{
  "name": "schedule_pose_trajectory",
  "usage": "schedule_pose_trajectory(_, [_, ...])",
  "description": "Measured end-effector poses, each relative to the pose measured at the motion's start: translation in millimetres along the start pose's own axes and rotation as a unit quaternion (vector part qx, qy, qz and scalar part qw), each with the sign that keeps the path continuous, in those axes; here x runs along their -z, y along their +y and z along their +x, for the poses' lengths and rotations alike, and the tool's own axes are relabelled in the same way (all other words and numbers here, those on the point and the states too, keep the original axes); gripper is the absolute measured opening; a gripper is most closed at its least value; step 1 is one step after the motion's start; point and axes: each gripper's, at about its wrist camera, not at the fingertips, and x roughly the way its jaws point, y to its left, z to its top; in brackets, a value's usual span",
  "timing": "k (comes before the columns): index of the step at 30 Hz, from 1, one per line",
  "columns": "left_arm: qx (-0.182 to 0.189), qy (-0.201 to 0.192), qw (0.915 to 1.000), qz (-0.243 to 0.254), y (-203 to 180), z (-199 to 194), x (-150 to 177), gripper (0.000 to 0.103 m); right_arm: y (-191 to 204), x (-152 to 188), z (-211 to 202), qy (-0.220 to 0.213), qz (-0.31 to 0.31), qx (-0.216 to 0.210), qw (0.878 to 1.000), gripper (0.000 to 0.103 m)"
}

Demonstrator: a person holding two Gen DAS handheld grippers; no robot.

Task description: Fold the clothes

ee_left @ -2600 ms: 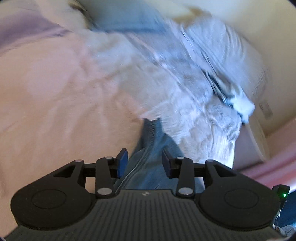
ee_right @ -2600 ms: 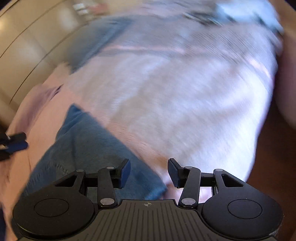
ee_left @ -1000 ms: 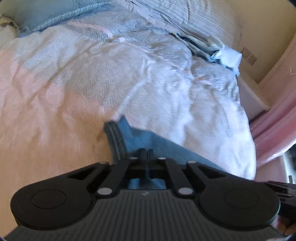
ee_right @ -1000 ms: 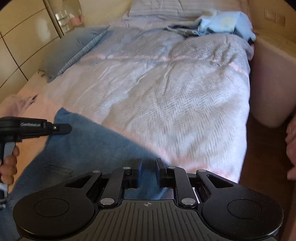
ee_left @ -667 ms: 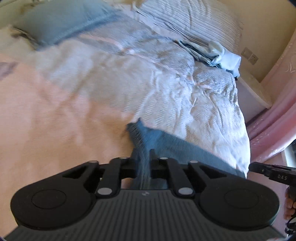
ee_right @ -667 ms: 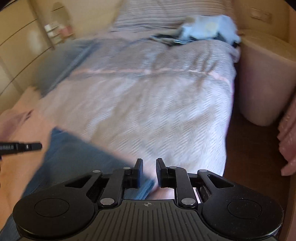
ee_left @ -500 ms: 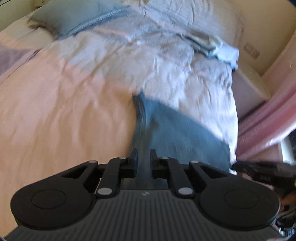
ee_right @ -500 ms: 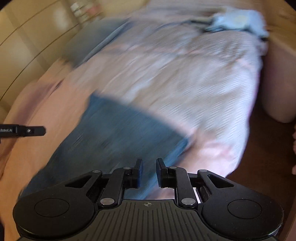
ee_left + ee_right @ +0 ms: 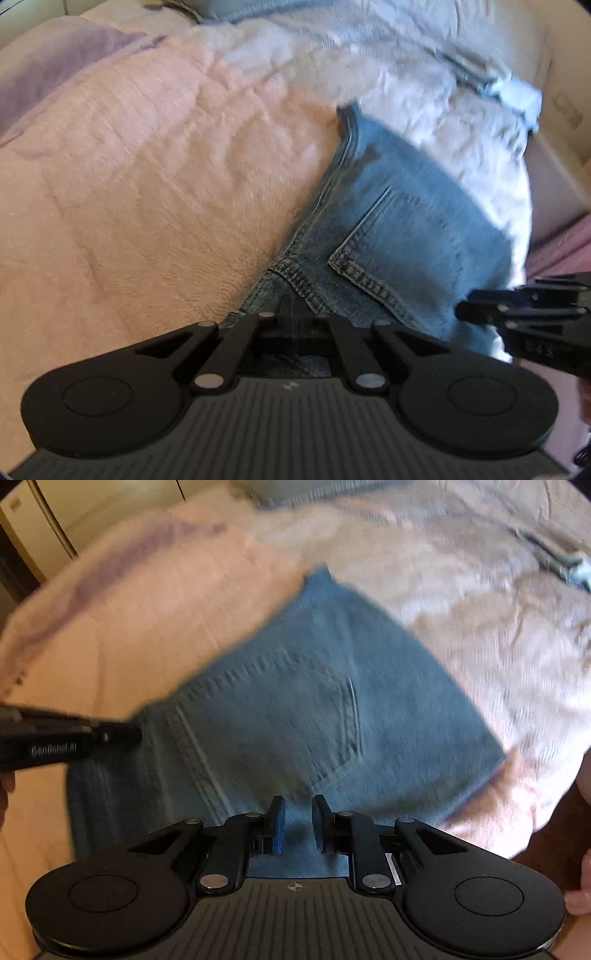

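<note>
Blue jeans [image 9: 399, 236] lie spread on the bed, back pocket up; they also fill the middle of the right wrist view [image 9: 295, 716]. My left gripper [image 9: 295, 314] is shut on the jeans' near edge by the seam. My right gripper [image 9: 295, 819] holds the jeans' near edge with a narrow gap showing between its blue pads. Each gripper shows in the other's view: the right one [image 9: 517, 306] at the jeans' right edge, the left one [image 9: 74, 738] at their left edge.
A peach blanket [image 9: 147, 184] covers the left of the bed and a white herringbone duvet [image 9: 424, 92] the right. A purple cloth [image 9: 55, 66] lies far left. Light blue clothes [image 9: 517, 92] sit near the pillows. Cupboard doors [image 9: 92, 502] stand at the far left.
Both grippers closed on the jeans' near edge and pulled them back toward me and down. The jeans now lie spread flatter, with the back pocket in view.
</note>
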Motion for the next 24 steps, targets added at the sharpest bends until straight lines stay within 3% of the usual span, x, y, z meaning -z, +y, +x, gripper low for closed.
schedule_pose_trajectory(3, [-0.002, -0.017, 0.9995, -0.026, 2.3, -19.4, 4.2, 0.006, 7.5, -21.4, -1.2, -0.049, -0.019, -0.005, 0.999, 0.019])
schedule_pose_trajectory(7, [-0.020, -0.011, 0.9980, -0.059, 14.1, -0.3, 12.5, 0.010, 12.8, -54.4, 30.3, -0.086, -0.042, -0.013, 0.995, 0.019])
schedule_pose_trajectory(12, [-0.032, -0.013, 0.9958, -0.085, 28.4, 20.1, 18.4, 0.013, 20.8, -66.3, 97.2, -0.046, -0.091, 0.007, 0.995, 0.019])
schedule_pose_trajectory(15, [-0.025, -0.009, 0.9943, -0.103, 32.0, 12.9, 15.5, 0.011, 19.8, -66.5, 82.9, -0.040, -0.107, 0.005, 0.993, 0.020])
schedule_pose_trajectory(19, [-0.031, 0.000, 0.9920, -0.123, 24.7, -10.2, 10.5, 0.010, -0.7, -48.8, 34.5, -0.041, -0.071, -0.005, 0.997, 0.020])
schedule_pose_trajectory(24, [-0.059, 0.028, 0.9891, -0.132, 9.1, -23.1, 2.2, 0.010, -17.5, -24.8, -6.2, 0.001, -0.063, -0.006, 0.998, 0.020])
